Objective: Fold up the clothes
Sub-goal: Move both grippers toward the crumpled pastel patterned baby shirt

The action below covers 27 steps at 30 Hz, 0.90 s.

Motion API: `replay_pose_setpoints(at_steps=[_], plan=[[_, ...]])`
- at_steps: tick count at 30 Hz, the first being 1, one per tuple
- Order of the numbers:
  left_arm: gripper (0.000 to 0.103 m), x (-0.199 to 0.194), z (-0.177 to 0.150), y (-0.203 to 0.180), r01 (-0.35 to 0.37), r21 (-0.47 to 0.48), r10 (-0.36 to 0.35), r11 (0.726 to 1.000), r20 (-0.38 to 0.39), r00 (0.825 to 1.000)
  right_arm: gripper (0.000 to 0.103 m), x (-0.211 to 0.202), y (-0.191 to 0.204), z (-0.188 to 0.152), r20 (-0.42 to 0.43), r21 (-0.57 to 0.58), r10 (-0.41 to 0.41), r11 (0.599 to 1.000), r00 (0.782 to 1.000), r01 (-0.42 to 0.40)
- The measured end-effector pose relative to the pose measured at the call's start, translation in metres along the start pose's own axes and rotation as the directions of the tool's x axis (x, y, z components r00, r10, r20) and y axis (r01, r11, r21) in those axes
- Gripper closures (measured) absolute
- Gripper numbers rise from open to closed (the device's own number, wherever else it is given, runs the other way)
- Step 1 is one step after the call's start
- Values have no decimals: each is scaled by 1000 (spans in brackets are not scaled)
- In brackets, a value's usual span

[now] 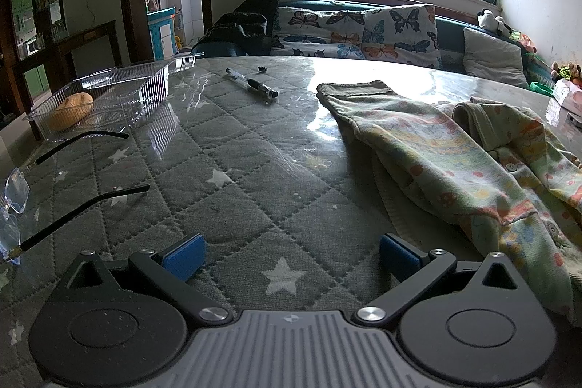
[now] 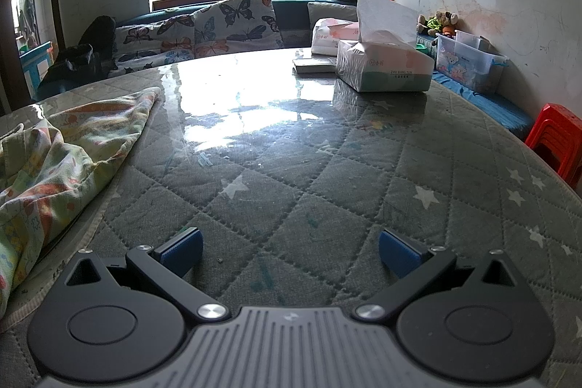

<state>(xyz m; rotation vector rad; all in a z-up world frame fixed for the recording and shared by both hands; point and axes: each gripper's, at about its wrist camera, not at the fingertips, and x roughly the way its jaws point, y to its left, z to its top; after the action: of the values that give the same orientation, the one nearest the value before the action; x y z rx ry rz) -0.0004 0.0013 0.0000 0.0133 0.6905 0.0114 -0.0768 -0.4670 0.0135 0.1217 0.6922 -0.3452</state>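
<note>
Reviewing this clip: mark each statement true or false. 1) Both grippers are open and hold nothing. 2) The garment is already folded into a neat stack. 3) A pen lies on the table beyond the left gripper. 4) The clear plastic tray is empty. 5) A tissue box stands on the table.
1) True: the left gripper and the right gripper stand open over bare tablecloth.
2) False: the garment lies crumpled and unfolded.
3) True: the pen lies on the table.
4) False: the clear plastic tray holds a bread roll.
5) True: the tissue box stands there.
</note>
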Motion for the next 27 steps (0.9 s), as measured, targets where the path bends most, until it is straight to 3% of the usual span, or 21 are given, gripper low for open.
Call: replay_pose_setpoints(at_steps=[7, 12, 19, 27], plan=[[0, -2, -2, 10, -44, -37, 44, 998, -13, 999, 0, 0, 0, 1, -2, -9, 6, 1000, 1000, -6], [0, -12, -1, 3, -73, -64, 69, 995, -72, 995, 0, -3, 0, 1, -3, -34, 21, 999, 1000, -22], [0, -35, -10, -21, -46, -76, 38, 996, -108, 993, 0, -22, 15, 2, 1, -130, 114, 985, 993, -113], [0, -51, -14, -39, -29, -103, 16, 994, -128, 992, 0, -41, 45, 7, -17, -218, 238, 947, 971, -236]])
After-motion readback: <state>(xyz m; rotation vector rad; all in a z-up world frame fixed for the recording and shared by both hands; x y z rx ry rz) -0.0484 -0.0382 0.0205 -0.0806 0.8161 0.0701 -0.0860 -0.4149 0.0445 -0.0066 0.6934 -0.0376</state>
